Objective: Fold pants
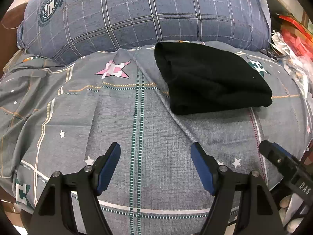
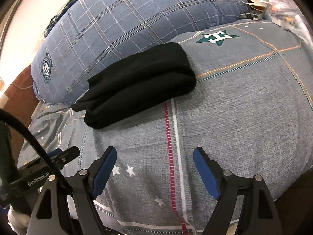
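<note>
Apparently the fold is done: the black soft-knit pants [image 1: 211,78] lie as a compact layered bundle on the grey star-printed bed cover [image 1: 137,137], just before the blue plaid pillow [image 1: 137,13]. The left gripper [image 1: 155,166] and right gripper [image 2: 154,168] hover nearby, jaws wide, holding nothing. Readable lettering: "GenRobot.AI", "DAS".

the left tool [image 1: 155,152] sits at the bottom of its frame, blue-padded fingers spread wide, gripping nothing. the right tool [image 2: 154,156] does likewise, fingers apart; its tip shows at the left view's lower right.
</note>
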